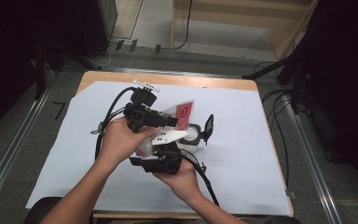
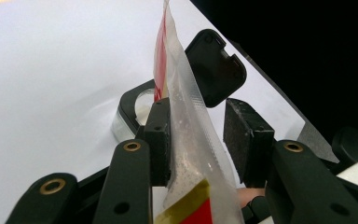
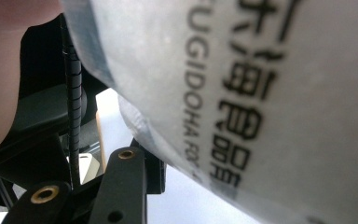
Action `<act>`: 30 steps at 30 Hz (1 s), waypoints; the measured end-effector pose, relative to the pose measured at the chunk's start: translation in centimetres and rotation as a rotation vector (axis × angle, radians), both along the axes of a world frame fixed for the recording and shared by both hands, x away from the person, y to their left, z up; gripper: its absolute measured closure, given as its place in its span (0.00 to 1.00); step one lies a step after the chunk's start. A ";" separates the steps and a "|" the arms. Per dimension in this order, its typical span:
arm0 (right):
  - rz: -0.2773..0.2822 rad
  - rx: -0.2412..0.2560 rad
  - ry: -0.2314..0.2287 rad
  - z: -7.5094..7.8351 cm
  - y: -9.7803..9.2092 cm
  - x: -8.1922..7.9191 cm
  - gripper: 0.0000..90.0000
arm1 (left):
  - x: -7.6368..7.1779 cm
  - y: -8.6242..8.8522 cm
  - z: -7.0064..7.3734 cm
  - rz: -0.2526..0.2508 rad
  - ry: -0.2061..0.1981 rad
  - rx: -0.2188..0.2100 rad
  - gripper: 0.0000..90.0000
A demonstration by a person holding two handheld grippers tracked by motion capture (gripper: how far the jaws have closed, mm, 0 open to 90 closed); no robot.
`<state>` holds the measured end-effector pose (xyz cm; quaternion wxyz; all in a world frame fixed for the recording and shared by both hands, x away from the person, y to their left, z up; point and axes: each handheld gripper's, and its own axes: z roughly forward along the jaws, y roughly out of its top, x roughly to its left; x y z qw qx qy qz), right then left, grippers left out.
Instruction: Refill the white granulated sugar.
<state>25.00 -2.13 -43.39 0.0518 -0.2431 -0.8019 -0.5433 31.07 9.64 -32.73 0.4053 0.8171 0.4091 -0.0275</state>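
One pouch seen between jaws of left tongs: jaws spread, film lying against left pad, right pad apart. Pouch long axis run along jaws, pointing away from them. Right tongs pressed close under pouch; open or closed cannot be told. One open container noted beyond left tongs on counter, its lid raised. Left tongs judged nearer container.

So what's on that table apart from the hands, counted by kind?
Plastic packets: 1
Round clear containers with a flipped-open black lid: 1
Handheld grippers: 2, left and right
White table sheets: 1
Total: 5
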 end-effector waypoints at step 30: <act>-0.008 -0.005 -0.011 0.0 -0.2 0.1 0.70 | 0.2 0.0 0.2 0.001 0.003 -0.013 0.71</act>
